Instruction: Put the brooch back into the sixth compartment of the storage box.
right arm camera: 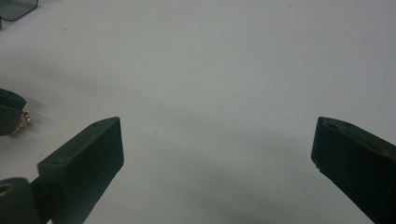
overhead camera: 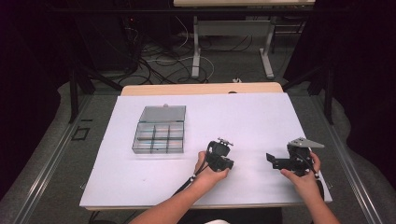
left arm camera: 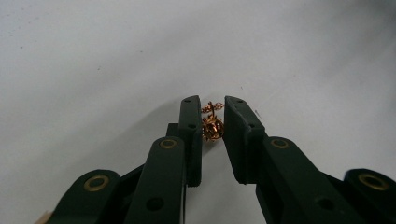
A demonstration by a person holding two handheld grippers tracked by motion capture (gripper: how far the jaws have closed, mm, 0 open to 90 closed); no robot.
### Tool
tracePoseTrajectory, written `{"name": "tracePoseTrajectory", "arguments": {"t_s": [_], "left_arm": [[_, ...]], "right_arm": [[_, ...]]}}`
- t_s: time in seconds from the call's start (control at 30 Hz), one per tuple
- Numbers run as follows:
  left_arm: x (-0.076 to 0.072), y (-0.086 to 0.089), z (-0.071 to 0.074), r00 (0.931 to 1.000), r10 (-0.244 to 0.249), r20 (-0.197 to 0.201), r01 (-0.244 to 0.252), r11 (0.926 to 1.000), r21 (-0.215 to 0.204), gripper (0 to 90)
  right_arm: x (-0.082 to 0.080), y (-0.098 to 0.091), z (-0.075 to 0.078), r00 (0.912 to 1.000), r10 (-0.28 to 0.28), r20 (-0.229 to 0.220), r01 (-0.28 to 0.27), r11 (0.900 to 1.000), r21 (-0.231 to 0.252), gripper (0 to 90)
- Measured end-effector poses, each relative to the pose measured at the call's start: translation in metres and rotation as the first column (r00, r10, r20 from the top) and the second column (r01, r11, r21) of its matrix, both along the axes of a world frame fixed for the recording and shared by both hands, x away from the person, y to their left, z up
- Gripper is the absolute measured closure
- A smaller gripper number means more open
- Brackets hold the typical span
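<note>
My left jaws were pinched on a small gold trinket [left arm camera: 212, 126], a wiry bit of jewellery with a tiny chain piece at its top, and in the left gripper view I saw it caught between the two black tips, low over the white surface [left arm camera: 107, 60]. The left gripper [overhead camera: 223, 161] sat near the middle of the surface in the high view, with my left hand [overhead camera: 209, 173] wrapped round it from below. My right jaws stood spread wide with nothing between them; in the right gripper view only bare white showed in the gap. The right gripper [overhead camera: 272, 159] rested toward the right side of the surface, well apart from the left one, its jaws pointing left toward it, and my right hand [overhead camera: 303, 177] held it from behind. At the left edge of the right gripper view I caught the tip of the left gripper with a glint of the gold trinket at it. A clear plastic box [overhead camera: 159, 130] with small compartments lay on the left part of the surface, its lid open and lying flat behind it, well away from both grippers. I could not tell whether anything lay in its compartments.
</note>
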State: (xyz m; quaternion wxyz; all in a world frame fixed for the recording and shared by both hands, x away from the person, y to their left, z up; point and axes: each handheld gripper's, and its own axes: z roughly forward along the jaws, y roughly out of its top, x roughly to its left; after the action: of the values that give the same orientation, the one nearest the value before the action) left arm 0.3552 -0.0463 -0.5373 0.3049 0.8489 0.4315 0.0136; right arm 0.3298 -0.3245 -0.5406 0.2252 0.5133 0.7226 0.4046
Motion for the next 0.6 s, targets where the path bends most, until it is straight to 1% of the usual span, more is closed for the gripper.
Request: {"name": "tracePoseTrajectory", "arguments": {"t_s": [0.1,0.13,0.3,0.4,0.43,0.47,0.5,0.53,0.6], "left_arm": [[0.002,0.004,0.001,0.9999,0.011,-0.001,-0.011,0.9999,-0.007,77.9],[0.003,0.005,0.001,0.9999,0.01,0.005,-0.01,0.9999,-0.007,77.9],[0.007,0.011,0.002,0.9993,0.037,0.0,-0.037,0.999,-0.025,77.9],[0.008,0.015,0.002,0.9988,0.048,0.003,-0.048,0.9985,-0.025,77.9],[0.01,0.016,0.002,0.9991,0.043,0.004,-0.043,0.9988,-0.025,77.9],[0.009,0.017,0.002,0.9981,0.062,-0.008,-0.062,0.9976,-0.032,77.9],[0.01,0.019,0.003,0.9985,0.054,-0.002,-0.054,0.9981,-0.027,77.9],[0.011,0.019,0.003,0.9979,0.064,-0.005,-0.064,0.9973,-0.036,77.9],[0.012,0.021,0.003,0.9976,0.069,-0.005,-0.069,0.9968,-0.041,77.9]], "right_arm": [[0.0,0.0,0.0,1.0,-0.001,-0.001,0.001,1.0,0.0,2.2],[0.0,0.0,0.0,1.0,-0.001,-0.001,0.001,1.0,0.0,2.2],[0.0,0.0,0.0,1.0,-0.003,-0.004,0.003,1.0,0.002,2.2],[0.0,0.0,0.0,1.0,-0.002,-0.004,0.002,1.0,0.0,2.2],[0.0,0.0,0.0,1.0,0.0,-0.004,0.0,1.0,0.003,2.2],[0.0,0.0,0.0,1.0,0.0,-0.004,0.0,1.0,0.003,2.2],[0.0,0.0,0.0,1.0,0.0,-0.004,0.0,1.0,0.003,2.2],[0.0,0.0,0.0,1.0,0.0,-0.005,0.0,1.0,0.003,2.2],[0.0,0.0,0.0,1.0,-0.001,-0.005,0.001,1.0,0.002,2.2]]}}
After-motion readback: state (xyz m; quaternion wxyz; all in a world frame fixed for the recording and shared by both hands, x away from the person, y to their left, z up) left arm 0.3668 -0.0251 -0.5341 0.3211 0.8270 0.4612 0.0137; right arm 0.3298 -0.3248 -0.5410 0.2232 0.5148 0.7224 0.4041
